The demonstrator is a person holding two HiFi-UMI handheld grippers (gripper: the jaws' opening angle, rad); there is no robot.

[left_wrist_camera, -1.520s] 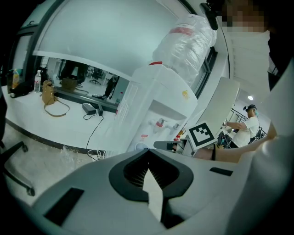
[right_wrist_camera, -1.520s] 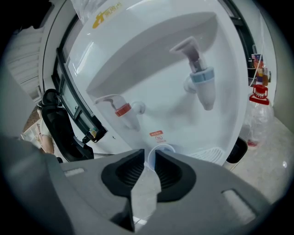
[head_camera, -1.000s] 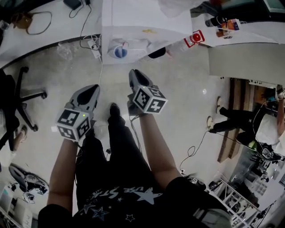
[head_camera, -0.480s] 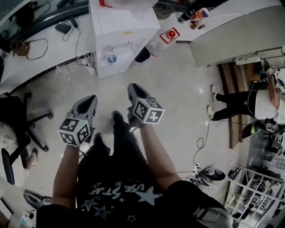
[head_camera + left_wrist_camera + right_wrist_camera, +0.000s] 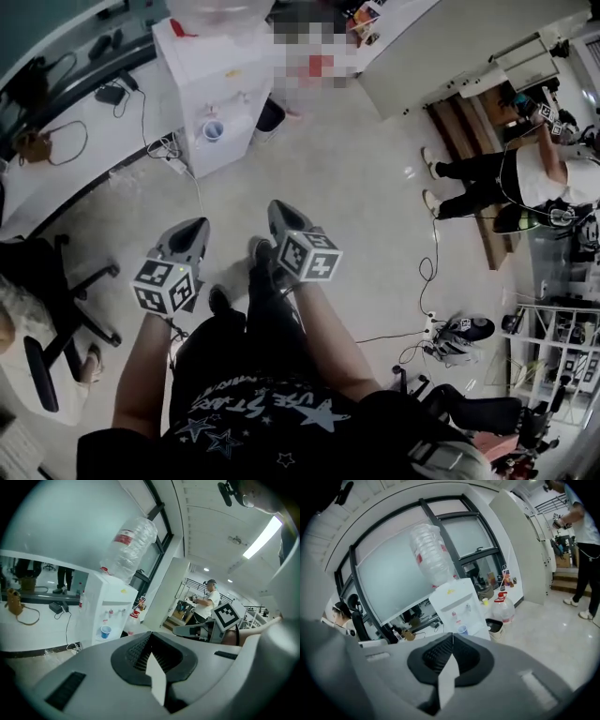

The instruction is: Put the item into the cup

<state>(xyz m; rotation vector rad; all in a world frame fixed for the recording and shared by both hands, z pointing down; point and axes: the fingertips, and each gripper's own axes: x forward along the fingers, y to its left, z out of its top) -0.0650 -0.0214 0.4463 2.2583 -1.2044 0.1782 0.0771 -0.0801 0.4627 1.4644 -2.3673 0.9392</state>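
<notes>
while both grippers are held out above the pale glossy floor, the small blue cup stands in the niche of the white water dispenser, under its taps and well apart from either tool. the left gripper has its jaws pressed flat together, the ribbed black pads meeting along one line with nothing between them, and it points towards the dispenser. the right gripper is just as tightly closed and holds nothing; it sits beside the left one, a little further forward.

in the left gripper view the cup shows left of the closed jaw tips, below a clear plastic water bottle upended on the dispenser. in the right gripper view the cup lies just above the jaw tips, with a clear jug with a red cap and a black bin on the floor to the dispenser's right. another person in a white top and dark trousers stands off to the right.
</notes>
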